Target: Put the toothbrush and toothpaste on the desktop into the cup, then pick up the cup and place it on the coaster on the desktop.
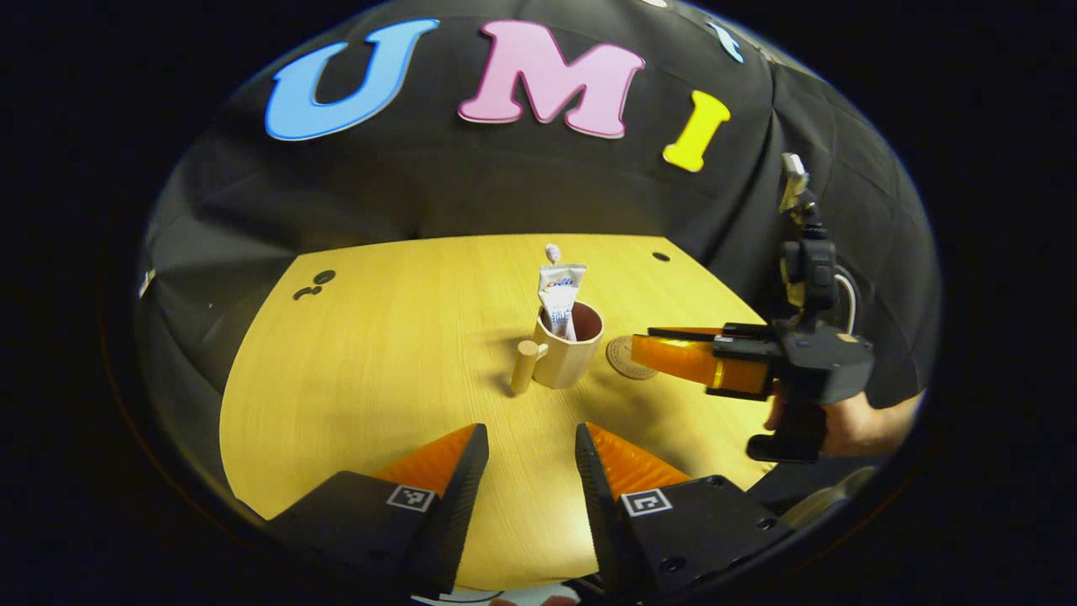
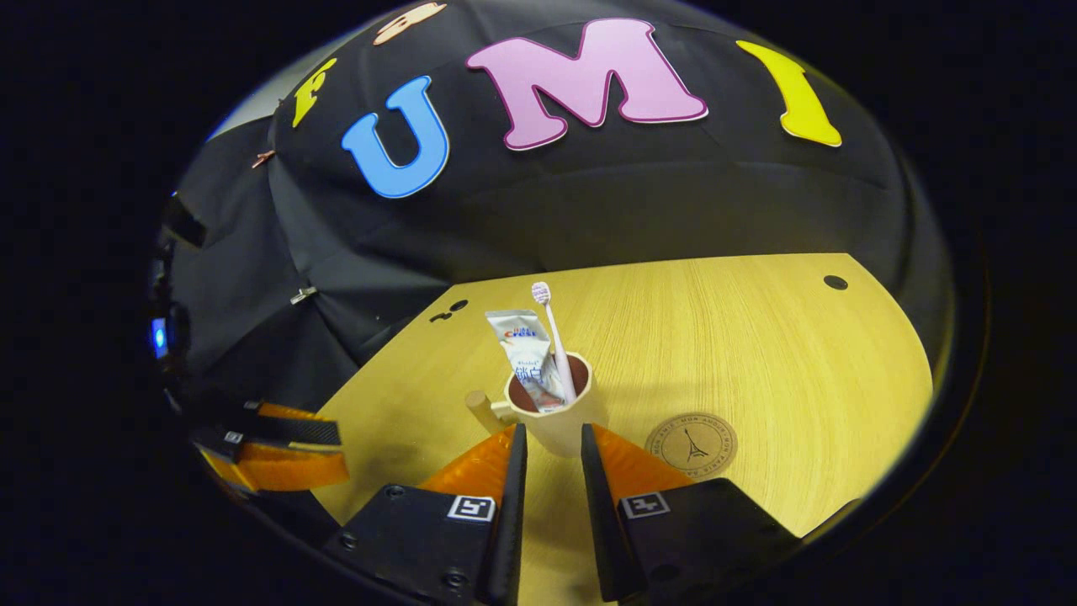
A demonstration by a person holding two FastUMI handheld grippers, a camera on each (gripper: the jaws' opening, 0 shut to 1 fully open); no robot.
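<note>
1. Now the cup (image 2: 555,417), holding toothbrush (image 2: 554,337) and toothpaste (image 2: 528,358), stands upright just ahead of the right gripper (image 2: 549,438), its fingers slightly apart, empty.
2. Its coaster (image 2: 692,442) lies just right; the left gripper (image 1: 523,442) sits farther back, parted.

A pale wooden desktop (image 2: 740,353) is carrying a beige cup (image 2: 559,425) with a side handle, standing upright near its middle, and a round brown coaster (image 2: 692,442) lying flat just beside it, not touching

Left gripper view farther back, right gripper view close, both facing cup (image 1: 569,351) (image 2: 555,421), desktop (image 1: 379,362) (image 2: 757,353)
</note>
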